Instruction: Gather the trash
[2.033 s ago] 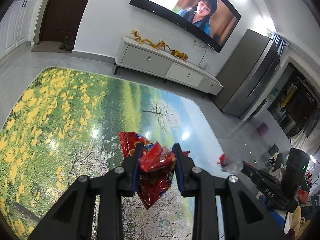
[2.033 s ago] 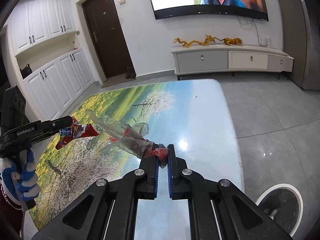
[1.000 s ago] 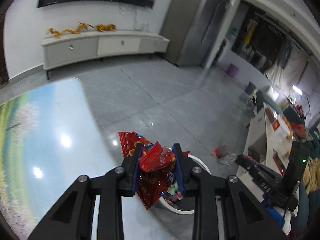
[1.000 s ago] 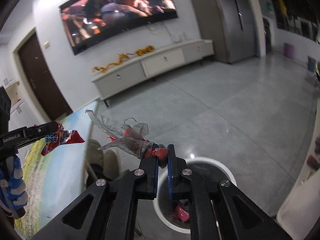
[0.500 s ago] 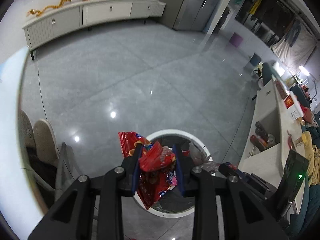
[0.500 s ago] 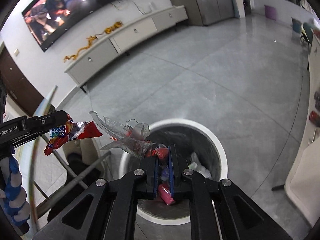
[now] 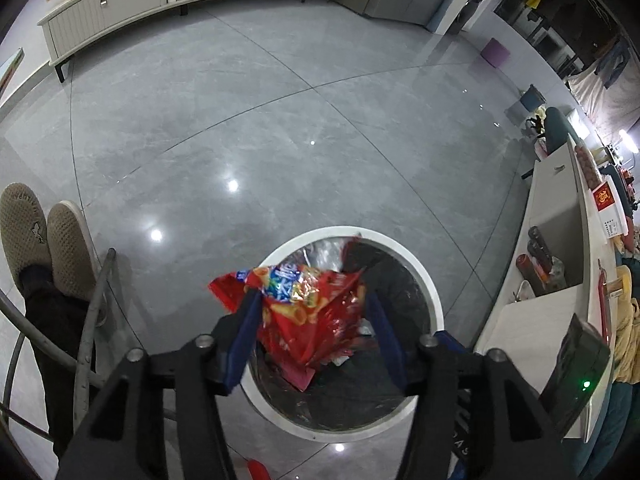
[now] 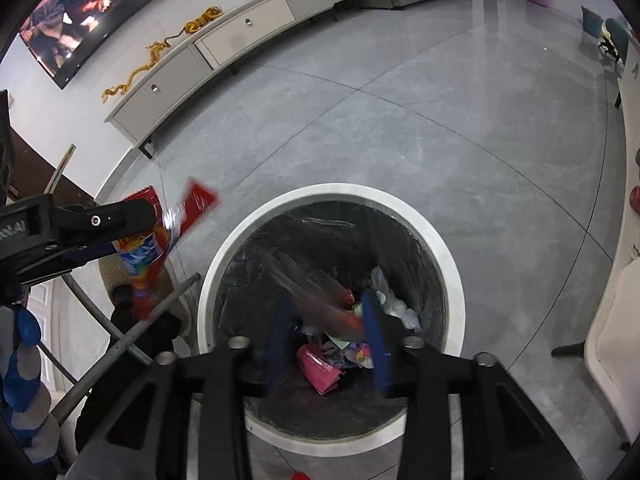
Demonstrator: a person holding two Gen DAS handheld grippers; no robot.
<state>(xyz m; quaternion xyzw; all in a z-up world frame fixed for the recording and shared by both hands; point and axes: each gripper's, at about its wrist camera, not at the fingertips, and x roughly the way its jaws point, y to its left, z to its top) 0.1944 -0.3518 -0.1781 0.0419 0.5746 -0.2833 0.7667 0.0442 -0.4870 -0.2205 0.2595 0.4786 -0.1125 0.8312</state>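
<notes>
Left gripper [image 7: 310, 308]: pointing steeply down over the bin; its jaws have just been opening and now stand wide apart, blue pads clear on both sides of the wrapper.
Red snack wrapper [image 7: 308, 312]: crumpled foil with blue and yellow print, loose between the left jaws, resting against the left pad only, its lower tip hanging over the bin's mouth.
Right gripper [image 8: 328, 320]: also aimed down into the bin; its jaws have just been opening and are parted, blurred with motion.
Clear plastic wrapper [image 8: 308, 292]: a smeared grey and red streak between the right jaws, over the bin's opening; whether a pad touches it I cannot tell.
Trash bin [image 8: 448, 248]: round, white rim, black liner, standing on the floor directly beneath both grippers.
Bin contents [image 8: 320, 368]: a pink packet, white crumpled plastic and coloured scraps at the bottom.
Person's hand [image 8: 24, 364]: blue and grey glove on the left tool's handle, at the left edge of the right wrist view.
Shoes [image 7: 44, 248]: two beige knit shoes on the floor left of the bin, beside grey metal tubing.
Floor [image 7: 280, 120]: glossy grey tiles with light spots.
TV cabinet [image 8: 240, 36]: long, white, against the far wall, gold ornaments on top.
Television [image 8: 92, 4]: wall-mounted above the cabinet, switched on.
White counter [image 7: 552, 280]: right of the bin, carrying bottles and boxes.
</notes>
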